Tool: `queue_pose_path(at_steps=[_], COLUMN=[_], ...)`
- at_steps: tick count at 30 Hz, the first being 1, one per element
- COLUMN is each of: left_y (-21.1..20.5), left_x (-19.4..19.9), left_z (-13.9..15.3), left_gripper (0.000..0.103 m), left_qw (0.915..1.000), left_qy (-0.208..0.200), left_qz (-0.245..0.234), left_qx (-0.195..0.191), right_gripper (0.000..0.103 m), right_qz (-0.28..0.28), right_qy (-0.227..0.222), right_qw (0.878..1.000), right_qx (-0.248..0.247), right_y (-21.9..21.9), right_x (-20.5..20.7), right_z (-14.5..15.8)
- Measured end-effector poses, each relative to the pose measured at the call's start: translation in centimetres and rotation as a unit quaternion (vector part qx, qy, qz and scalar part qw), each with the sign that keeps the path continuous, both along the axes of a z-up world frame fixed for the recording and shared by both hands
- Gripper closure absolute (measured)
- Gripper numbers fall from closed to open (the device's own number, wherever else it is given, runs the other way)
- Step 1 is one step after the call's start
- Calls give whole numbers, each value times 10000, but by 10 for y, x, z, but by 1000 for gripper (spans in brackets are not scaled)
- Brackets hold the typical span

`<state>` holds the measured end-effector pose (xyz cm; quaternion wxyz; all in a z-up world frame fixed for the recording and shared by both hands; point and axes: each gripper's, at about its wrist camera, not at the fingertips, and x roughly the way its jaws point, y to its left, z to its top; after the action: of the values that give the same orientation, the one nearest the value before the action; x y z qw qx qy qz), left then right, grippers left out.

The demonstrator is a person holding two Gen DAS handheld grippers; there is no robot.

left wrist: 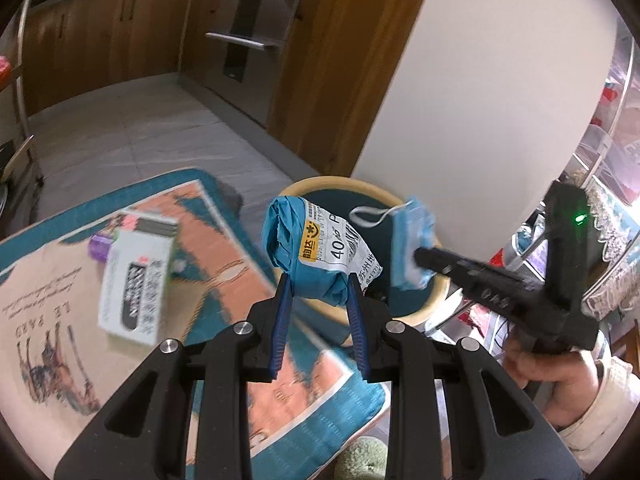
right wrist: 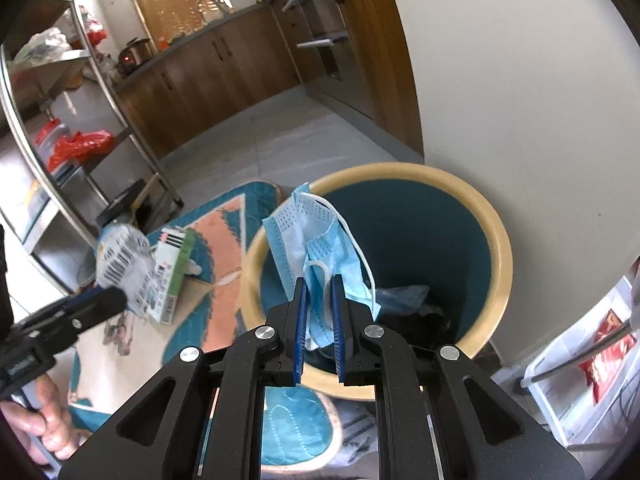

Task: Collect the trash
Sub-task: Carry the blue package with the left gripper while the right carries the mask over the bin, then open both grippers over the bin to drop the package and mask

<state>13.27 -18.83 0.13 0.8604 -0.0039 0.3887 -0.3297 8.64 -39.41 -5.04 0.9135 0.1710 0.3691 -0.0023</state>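
My left gripper (left wrist: 318, 282) is shut on a crumpled blue mailer bag with a white shipping label (left wrist: 316, 248), held in front of the bin. The bin (left wrist: 434, 300) has a tan rim and dark teal inside (right wrist: 420, 232); some dark trash lies at its bottom. My right gripper (right wrist: 319, 286) is shut on a blue face mask (right wrist: 316, 240) and holds it over the bin's near left rim. The mask also shows in the left wrist view (left wrist: 412, 244), on the right gripper (left wrist: 418, 258). In the right wrist view the left gripper (right wrist: 120, 296) holds the bag (right wrist: 124, 264) at the left.
A white carton box (left wrist: 134, 280) and a small purple item (left wrist: 100, 246) lie on a teal and orange rug (left wrist: 224, 256). A white wall (left wrist: 480, 100) stands behind the bin. Metal shelves (right wrist: 60, 128) are at the left, plastic drawers (right wrist: 580, 356) at the right.
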Motion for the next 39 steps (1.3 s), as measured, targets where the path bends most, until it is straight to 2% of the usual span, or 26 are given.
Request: queue_pose_path(at_steps=[8, 12, 15, 19, 26, 27, 30, 32, 35, 39], left_y=[-34, -42, -49, -59, -74, -75, -76, -74, -69, -54], left_x=[5, 11, 20, 28, 29, 29, 30, 29, 29, 29], left_z=[0, -4, -11, -25, -49, -51, -55, -55, -52, -48], left_gripper=[76, 76, 76, 76, 74, 72, 57, 43, 29, 24], left_qw=[9995, 9994, 9993, 9991, 9980, 9980, 9980, 9982, 9987, 9989], left_qy=[-51, 67, 179, 307, 474, 472, 474, 464, 416, 449], left_qz=[-288, -256, -223, -256, -407, -411, -393, -366, -280, -91], left_qx=[-142, -205, -221, -129, 85, 102, 121, 82, 80, 42], right_gripper=[90, 78, 62, 61, 60, 60, 60, 60, 59, 57], right_qz=[85, 101, 41, -67, -585, -614, -641, -626, -611, -577], right_qy=[595, 858, 753, 585, 348, 321, 267, 263, 271, 258], right_qw=[9981, 9961, 9970, 9982, 9976, 9975, 9975, 9977, 9978, 9980], right_qx=[-140, -172, -180, -138, -129, -118, -113, -88, -42, 8], right_y=[1, 3, 0, -6, -29, -30, -32, -31, -29, -26], right_x=[12, 13, 9, 2, -10, -10, -12, -12, -10, -9], right_z=[-26, -35, -30, -23, -13, -12, -9, -10, -10, -10])
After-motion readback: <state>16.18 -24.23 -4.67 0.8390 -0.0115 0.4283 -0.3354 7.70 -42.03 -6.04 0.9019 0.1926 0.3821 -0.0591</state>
